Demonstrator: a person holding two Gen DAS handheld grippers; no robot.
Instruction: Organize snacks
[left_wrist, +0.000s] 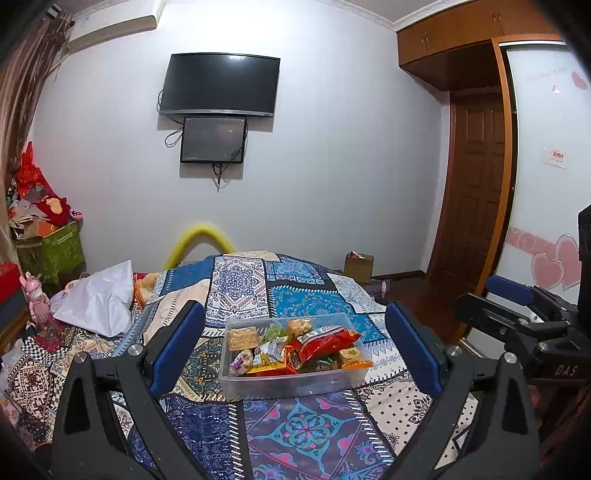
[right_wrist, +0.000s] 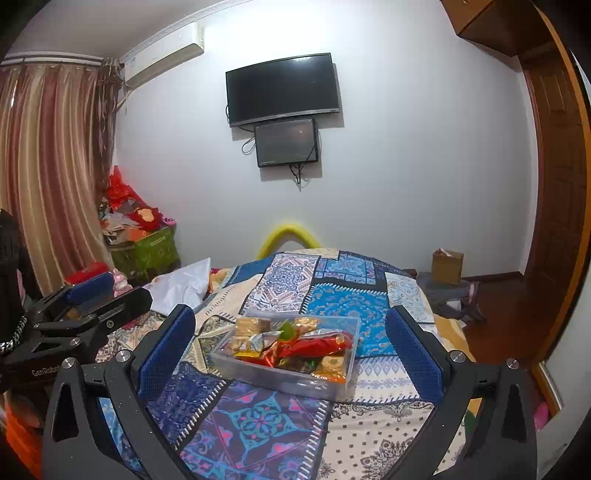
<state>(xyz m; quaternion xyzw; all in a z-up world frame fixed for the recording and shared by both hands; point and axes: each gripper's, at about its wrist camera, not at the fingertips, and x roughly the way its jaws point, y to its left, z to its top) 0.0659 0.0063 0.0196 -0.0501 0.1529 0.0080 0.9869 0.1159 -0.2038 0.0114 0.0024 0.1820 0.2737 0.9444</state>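
A clear plastic box (left_wrist: 291, 386) sits on the patchwork bedspread (left_wrist: 306, 432), filled with wrapped snacks. Among them are a red packet (left_wrist: 327, 341), a pack of crackers (left_wrist: 242, 338) and an orange pack (left_wrist: 355, 360). My left gripper (left_wrist: 293, 310) is open, its blue pads on either side of the box and short of it. In the right wrist view the same box (right_wrist: 280, 376) with the red packet (right_wrist: 317, 345) lies ahead of my right gripper (right_wrist: 290, 312), which is open and holds nothing. Each gripper shows at the edge of the other's view.
A white pillow (left_wrist: 99, 299) and a pink toy (left_wrist: 37, 299) lie at the bed's left. A green bin of clutter (left_wrist: 51, 251) stands by the curtain. A cardboard box (left_wrist: 358, 267) rests on the floor near the wooden door (left_wrist: 476, 192). A yellow tube (left_wrist: 201, 236) arches behind the bed.
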